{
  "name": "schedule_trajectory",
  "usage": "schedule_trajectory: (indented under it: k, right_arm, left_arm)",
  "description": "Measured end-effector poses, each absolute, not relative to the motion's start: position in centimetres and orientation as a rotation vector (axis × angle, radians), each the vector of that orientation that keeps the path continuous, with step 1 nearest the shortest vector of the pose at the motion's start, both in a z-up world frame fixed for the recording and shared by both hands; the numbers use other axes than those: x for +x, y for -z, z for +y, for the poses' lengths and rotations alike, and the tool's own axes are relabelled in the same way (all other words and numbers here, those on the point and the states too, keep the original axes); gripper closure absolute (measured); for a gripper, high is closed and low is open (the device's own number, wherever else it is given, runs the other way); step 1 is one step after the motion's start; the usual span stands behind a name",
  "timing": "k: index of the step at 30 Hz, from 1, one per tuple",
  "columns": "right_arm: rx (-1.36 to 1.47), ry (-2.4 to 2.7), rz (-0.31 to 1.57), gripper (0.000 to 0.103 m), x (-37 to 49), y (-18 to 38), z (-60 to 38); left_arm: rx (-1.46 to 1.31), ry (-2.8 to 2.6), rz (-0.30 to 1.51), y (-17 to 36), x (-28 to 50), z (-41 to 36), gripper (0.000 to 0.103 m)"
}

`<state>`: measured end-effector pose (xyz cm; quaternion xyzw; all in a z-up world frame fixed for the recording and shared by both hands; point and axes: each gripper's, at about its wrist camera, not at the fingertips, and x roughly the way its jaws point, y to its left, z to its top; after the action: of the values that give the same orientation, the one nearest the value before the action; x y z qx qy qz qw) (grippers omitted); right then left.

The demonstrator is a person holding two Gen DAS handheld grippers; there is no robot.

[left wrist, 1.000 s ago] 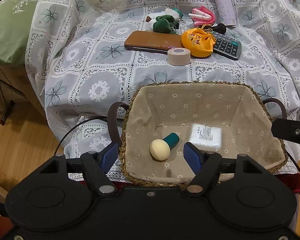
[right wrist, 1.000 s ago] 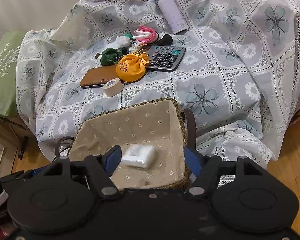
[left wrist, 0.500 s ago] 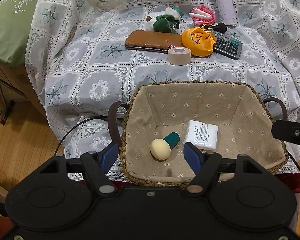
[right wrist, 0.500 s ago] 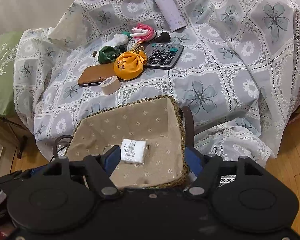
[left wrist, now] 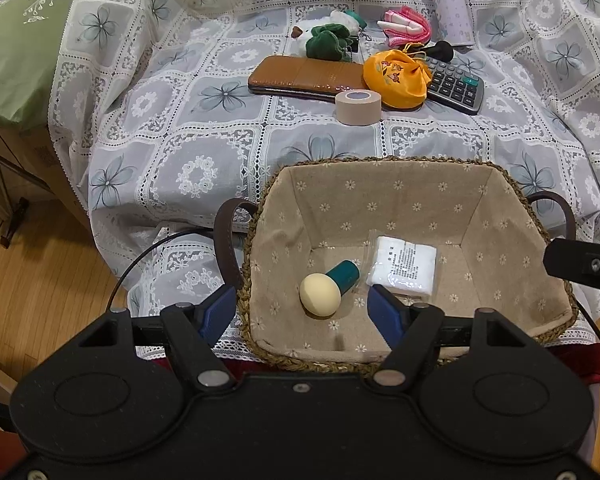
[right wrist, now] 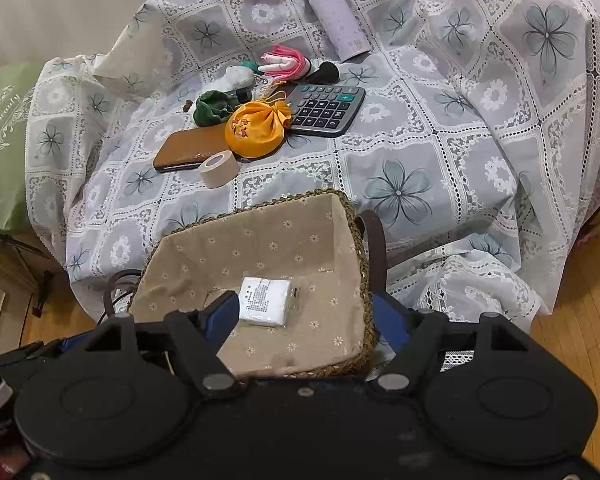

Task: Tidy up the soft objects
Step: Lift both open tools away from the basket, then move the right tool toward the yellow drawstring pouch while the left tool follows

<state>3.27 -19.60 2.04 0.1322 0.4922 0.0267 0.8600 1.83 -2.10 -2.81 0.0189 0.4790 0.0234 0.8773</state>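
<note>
A woven basket (left wrist: 380,159) with a flowered beige lining sits at the near edge of the bed. On its floor lie a cream makeup sponge with a teal handle (left wrist: 320,294) and a white packet (left wrist: 404,266), side by side. My left gripper (left wrist: 302,312) hovers open over the basket's near left corner, holding nothing. My right gripper (right wrist: 306,316) hangs over the basket's right side; its jaws are opening, and the packet (right wrist: 265,301) lies loose below them. Farther back on the cover rest an orange pouch (left wrist: 396,78) and a green cloth pouch (left wrist: 326,42).
Around the pouches lie a brown wallet (left wrist: 304,80), a tape roll (left wrist: 358,106), a calculator (left wrist: 454,86), a pink item (left wrist: 406,26), a black brush (left wrist: 440,50) and a purple bottle (left wrist: 448,4). A green pillow (left wrist: 16,40) is at far left. Wooden floor lies beside the bed.
The white packet dropped from between my right gripper's fingers and settled on the basket floor beside the sponge. The right jaws stand wider. The left gripper has not moved.
</note>
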Motion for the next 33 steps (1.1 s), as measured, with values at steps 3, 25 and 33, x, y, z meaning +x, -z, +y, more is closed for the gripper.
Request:
schedule_trajectory:
  k: [3,25,33]
  right_arm:
    - [0.278,-0.055,1.032,0.029,3.3,-2.0,-19.6]
    - [0.208,-0.046,1.055,0.024,5.3,-1.1,-19.2]
    - [0.234,-0.019,1.039,0.021,7.6,-1.2,-20.0]
  left_arm:
    - [0.039,-0.049,0.999,2.8,1.8,-2.1,0.034]
    - [0.060,-0.020,1.045,3.4,3.5,-2.4,0.033]
    - [0.045,-0.012,1.067,3.3,5.1,-2.0,0.033]
